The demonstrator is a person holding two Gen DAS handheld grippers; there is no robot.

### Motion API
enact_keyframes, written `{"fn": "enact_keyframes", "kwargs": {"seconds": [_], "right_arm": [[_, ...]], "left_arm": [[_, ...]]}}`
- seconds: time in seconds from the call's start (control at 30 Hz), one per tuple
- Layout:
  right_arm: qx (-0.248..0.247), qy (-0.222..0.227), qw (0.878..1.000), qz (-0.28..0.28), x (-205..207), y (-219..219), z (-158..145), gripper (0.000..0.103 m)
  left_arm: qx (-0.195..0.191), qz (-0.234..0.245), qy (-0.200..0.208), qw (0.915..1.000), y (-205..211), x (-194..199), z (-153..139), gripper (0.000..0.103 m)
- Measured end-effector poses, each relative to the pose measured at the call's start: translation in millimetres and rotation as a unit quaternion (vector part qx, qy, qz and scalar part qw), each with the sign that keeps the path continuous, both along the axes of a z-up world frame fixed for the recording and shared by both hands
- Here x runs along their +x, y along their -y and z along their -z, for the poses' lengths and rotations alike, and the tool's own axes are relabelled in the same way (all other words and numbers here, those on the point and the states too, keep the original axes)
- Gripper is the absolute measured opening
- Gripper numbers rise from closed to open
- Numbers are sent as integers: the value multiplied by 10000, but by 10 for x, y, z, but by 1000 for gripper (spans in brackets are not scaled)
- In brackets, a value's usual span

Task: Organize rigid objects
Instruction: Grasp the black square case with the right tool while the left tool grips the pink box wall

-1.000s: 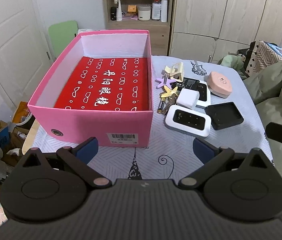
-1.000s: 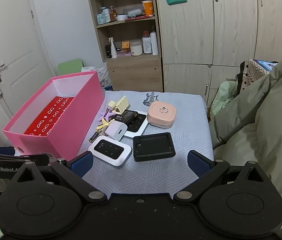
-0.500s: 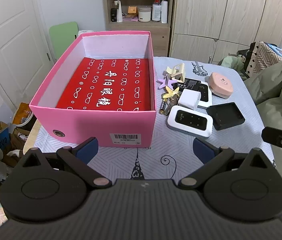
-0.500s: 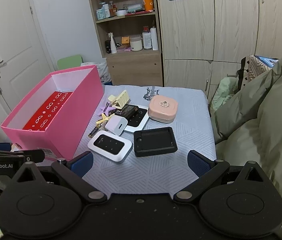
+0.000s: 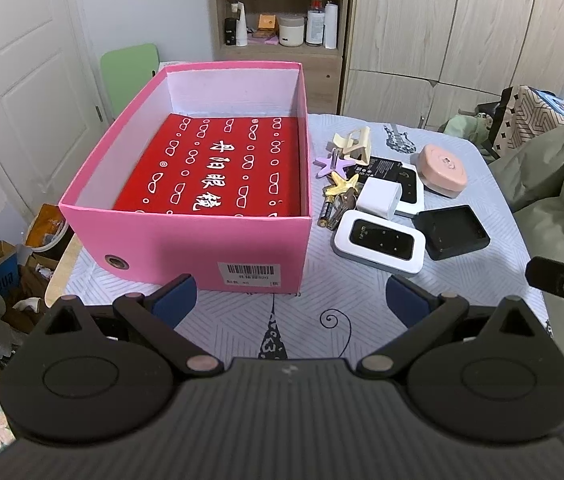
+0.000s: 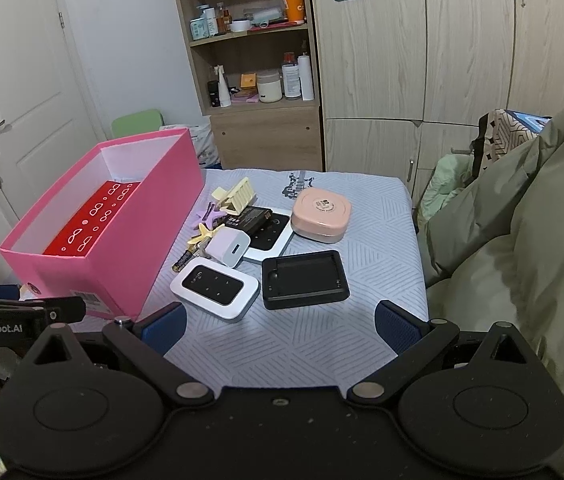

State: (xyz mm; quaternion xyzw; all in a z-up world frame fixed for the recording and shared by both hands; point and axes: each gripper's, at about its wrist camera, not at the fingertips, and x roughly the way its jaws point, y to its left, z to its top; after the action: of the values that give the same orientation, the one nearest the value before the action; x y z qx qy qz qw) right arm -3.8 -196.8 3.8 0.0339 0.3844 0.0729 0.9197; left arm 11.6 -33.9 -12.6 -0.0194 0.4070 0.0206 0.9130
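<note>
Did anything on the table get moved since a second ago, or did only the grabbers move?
Only the grabbers moved. Both pulled back and rose a little, so the table looks slightly farther away. The left gripper and right gripper stay open and hold nothing. The pink box, the white router, the black tray and the pink case lie where they were.

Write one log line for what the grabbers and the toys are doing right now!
left gripper: open, empty | right gripper: open, empty | pink box: holds only red liner | white pocket router, black tray: on table, untouched
</note>
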Motion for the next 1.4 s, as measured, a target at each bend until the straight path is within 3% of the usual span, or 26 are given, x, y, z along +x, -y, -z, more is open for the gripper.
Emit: {"fn": "enact_keyframes", "kwargs": {"seconds": [0.23, 0.73, 0.83, 1.0, 1.13, 1.3, 1.4], "right_arm": [[24, 14, 10000, -7, -7, 12, 3, 102], [-31, -1, 10000, -32, -11, -14, -44, 102], [44, 309, 9995, -63, -66, -15, -122, 102], [252, 1468, 9883, -328, -194, 20, -205, 102], [666, 1362, 9871, -510, -57, 85, -286, 102], [580, 1158, 9879, -856, 136, 22, -308, 102], [480, 1063, 9888, -934, 205, -28, -283, 102]], "left_arm": [[-194, -82, 376, 9991, -66, -115, -89, 103], [-70, 137, 273, 9995, -22, -166, -102, 102], [53, 391, 369, 9985, -23, -208, -199, 102], [514, 888, 491, 9935, -78, -226, -364, 102], [624, 1109, 477, 9907, -209, -169, -503, 102], [765, 1186, 398, 9892, -391, -19, -626, 102], [647, 1291, 184, 9893, -518, 103, -673, 101]]}}
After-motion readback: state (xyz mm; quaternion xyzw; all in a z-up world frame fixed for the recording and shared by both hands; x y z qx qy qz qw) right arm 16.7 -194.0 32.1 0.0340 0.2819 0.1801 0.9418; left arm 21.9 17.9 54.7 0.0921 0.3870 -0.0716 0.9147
